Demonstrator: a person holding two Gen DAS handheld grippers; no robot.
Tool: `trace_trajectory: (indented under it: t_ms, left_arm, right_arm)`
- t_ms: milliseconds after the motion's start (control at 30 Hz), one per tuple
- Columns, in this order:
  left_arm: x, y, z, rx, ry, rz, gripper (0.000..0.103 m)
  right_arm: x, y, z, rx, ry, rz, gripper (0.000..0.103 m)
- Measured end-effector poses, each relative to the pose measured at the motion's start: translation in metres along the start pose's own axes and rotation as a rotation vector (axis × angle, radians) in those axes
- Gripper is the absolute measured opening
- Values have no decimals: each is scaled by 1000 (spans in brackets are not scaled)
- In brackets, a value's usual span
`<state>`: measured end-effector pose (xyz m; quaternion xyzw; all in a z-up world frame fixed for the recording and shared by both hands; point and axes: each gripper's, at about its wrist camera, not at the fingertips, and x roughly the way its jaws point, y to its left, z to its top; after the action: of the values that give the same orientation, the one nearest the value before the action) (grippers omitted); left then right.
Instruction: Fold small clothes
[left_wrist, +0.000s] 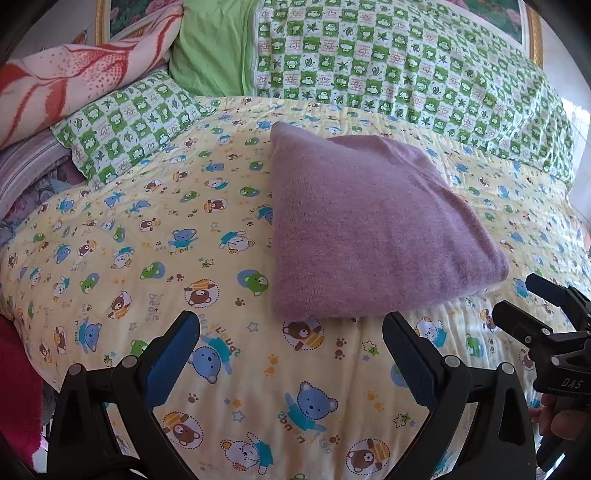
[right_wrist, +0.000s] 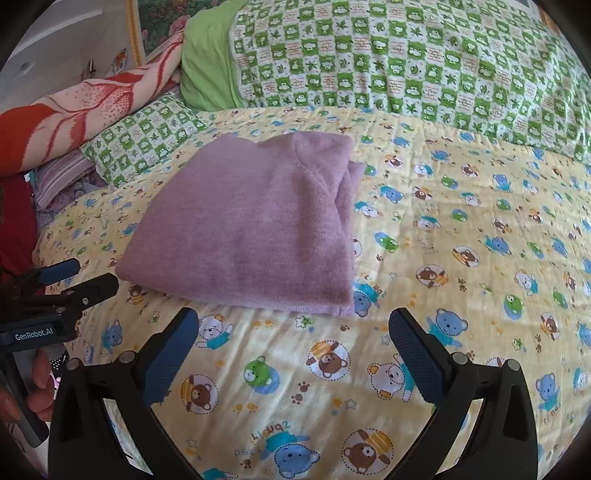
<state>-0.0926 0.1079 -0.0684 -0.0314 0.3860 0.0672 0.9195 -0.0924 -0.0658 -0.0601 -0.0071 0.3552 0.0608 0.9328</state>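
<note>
One folded purple knit garment (left_wrist: 373, 229) lies mid-bed on the yellow bear-print quilt (left_wrist: 147, 258). Two tongs: left tongs (left_wrist: 291, 354) and right tongs (right_wrist: 293, 350) both wide open, empty, near its front edge.

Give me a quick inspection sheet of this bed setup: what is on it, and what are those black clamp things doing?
Surface: yellow bear-print quilt, lightly wrinkled.
Job's things: purple knit garment, folded into a rough rectangle, lying flat on the quilt.
Clutter: green checkered pillow and a red-and-pink blanket at the far left; green checkered cover along the head.
Grippers: left gripper and right gripper both open, held near the garment's front edge, touching nothing.
Cables: nothing seen.
Surroundings: gold-framed floral picture behind the bed.
</note>
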Motion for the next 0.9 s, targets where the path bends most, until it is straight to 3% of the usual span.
trace_trajectory:
  t_ms: [900]
  left_arm:
    - [-4, 0, 0, -40, 35, 38, 100]
  right_arm:
    - [11, 8, 5, -23, 39, 14, 103]
